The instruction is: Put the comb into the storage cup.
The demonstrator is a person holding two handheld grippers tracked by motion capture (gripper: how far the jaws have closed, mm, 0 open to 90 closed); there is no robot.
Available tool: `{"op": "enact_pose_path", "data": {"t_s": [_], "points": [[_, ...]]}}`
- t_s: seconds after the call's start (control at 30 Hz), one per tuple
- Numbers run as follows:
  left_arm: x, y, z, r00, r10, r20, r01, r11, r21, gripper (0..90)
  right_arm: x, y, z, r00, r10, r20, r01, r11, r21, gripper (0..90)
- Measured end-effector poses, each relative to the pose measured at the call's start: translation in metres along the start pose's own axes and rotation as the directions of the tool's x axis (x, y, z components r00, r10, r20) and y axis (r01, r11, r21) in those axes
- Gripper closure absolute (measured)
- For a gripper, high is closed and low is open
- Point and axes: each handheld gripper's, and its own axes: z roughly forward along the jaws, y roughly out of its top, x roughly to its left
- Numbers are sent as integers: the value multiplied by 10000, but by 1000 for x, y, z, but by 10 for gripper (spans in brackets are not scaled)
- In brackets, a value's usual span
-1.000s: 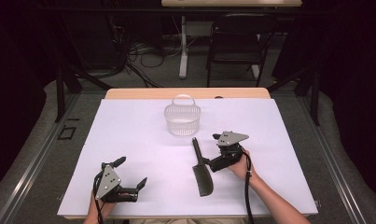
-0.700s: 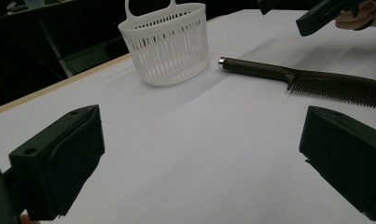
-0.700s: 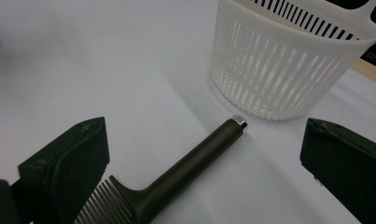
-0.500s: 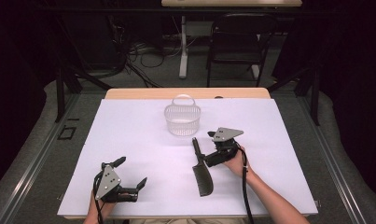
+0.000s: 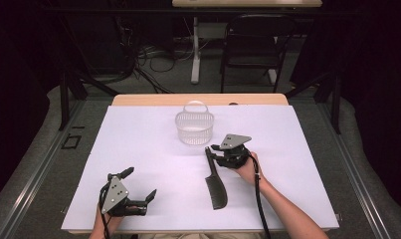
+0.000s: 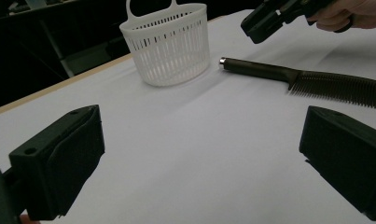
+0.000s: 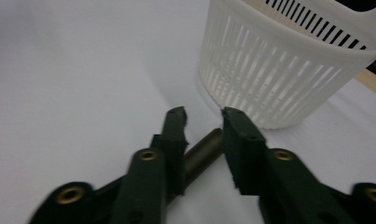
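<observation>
The black comb lies flat on the white table, handle end pointing toward the white basket and teeth end toward the person. The right claw stands at the tip of that handle: in the right gripper view the round handle runs between the two jaws, which straddle it with a visible gap on at least one side, so it reads as not yet clenched on the comb (the jaws have just been closing around it). The basket stands upright just beyond the handle tip, apart from it.

The left claw rests near the table's front edge, well apart from the comb, its jaws spread wide with nothing between them.

Hard to make out: in the right gripper view the comb's teeth are hidden behind the jaws and the near parts are blurred, so whether a pad touches the handle cannot be told. In the left gripper view the comb's far end is cut off at the frame edge.

Against the earlier frames, the right claw has shifted left from beside the comb to over its handle tip; comb, basket and left claw have stayed put.
</observation>
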Motion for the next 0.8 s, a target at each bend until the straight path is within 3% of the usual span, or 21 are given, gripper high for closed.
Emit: {"op": "enact_pose_path", "data": {"t_s": [0.17, 0.37, 0.6, 0.8], "points": [[0, 0, 0, 10000, -23, -26, 23, 10000, -24, 3, 4, 2, 9, 9982, -566, 197, 559, 9977, 379, 900], [0, 0, 0, 10000, -41, -16, 41, 10000, 5, 3, 8, 4, 19, 9944, -1046, 167, 1033, 9924, 662, 900], [1, -1, -1, 10000, -40, -8, 40, 10000, -13, 3, 8, 7, 31, 9928, -1180, 183, 1161, 9898, 829, 900], [1, -1, 0, 10000, -61, -6, 61, 10000, 17, 3, 7, 6, 41, 9926, -1198, 193, 1163, 9847, 1297, 900]]}}
